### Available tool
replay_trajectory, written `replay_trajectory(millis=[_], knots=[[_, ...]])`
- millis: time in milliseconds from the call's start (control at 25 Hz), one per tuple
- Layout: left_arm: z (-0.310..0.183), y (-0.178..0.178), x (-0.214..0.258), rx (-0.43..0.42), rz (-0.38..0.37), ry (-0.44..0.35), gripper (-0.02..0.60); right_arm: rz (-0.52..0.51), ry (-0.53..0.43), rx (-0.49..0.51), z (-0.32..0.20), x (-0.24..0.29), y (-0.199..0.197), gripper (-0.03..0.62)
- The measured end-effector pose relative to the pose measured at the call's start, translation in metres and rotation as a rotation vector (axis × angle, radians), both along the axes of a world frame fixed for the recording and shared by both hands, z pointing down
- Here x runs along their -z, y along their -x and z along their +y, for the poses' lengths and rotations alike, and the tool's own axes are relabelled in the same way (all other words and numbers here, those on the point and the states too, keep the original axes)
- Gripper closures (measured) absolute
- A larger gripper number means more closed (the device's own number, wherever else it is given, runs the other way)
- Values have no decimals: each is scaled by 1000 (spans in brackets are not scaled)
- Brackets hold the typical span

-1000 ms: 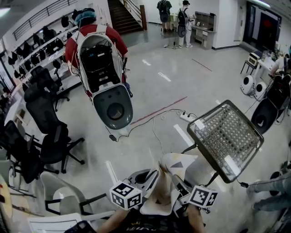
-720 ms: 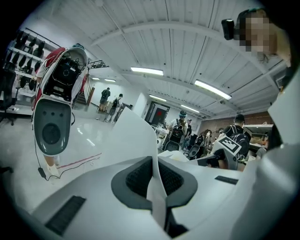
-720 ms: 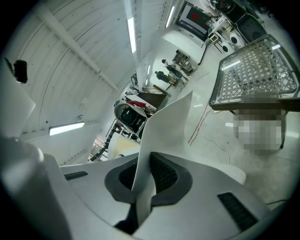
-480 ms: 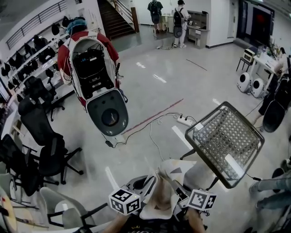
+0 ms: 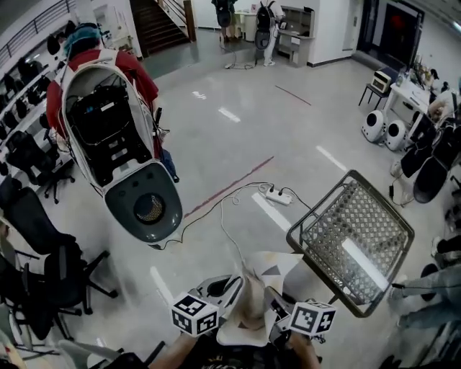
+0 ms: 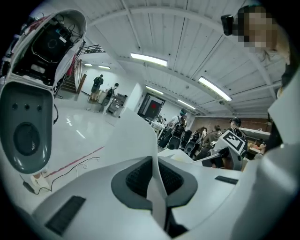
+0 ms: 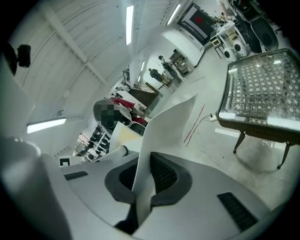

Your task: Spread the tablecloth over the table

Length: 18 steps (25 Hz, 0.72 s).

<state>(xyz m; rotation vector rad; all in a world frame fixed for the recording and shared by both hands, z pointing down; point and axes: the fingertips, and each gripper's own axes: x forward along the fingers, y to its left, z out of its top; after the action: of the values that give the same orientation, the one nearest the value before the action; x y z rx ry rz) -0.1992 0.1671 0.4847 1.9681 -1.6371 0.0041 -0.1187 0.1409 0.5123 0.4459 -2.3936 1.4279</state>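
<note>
The white tablecloth (image 5: 250, 306) hangs bunched between both grippers, close to the person's body at the bottom of the head view. My left gripper (image 5: 232, 290) is shut on one edge of it, and the cloth (image 6: 154, 187) rises as a thin sheet out of the closed pads. My right gripper (image 5: 272, 297) is shut on another edge of the cloth (image 7: 165, 125). The two grippers sit side by side, almost touching. The table (image 5: 360, 230), with a lattice-patterned top and dark rim, stands ahead to the right; it also shows as the table (image 7: 262, 93) in the right gripper view.
A large white and red pod-shaped machine (image 5: 115, 144) stands at left. Black office chairs (image 5: 43, 252) line the left edge. A power strip (image 5: 277, 194) with cables lies on the floor before the table. People (image 5: 270, 18) stand far back; white round devices (image 5: 382, 126) are at right.
The whole view has shifted: the table now lies nearer and lower in the head view, and the pod machine has slid left. Both grippers stay together, still holding the cloth.
</note>
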Motion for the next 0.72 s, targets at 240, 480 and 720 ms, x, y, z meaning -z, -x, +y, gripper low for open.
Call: replay_trajectory(millis=[240, 480, 720], knots=[[-78, 88, 13, -57, 10, -19, 561, 24, -4, -46, -69, 12, 79, 579], [-133, 145, 21, -89, 7, -51, 561, 37, -36, -85, -116, 21, 129, 579], [-171, 171, 21, -89, 10, -75, 561, 44, -71, -98, -150, 24, 153, 579]])
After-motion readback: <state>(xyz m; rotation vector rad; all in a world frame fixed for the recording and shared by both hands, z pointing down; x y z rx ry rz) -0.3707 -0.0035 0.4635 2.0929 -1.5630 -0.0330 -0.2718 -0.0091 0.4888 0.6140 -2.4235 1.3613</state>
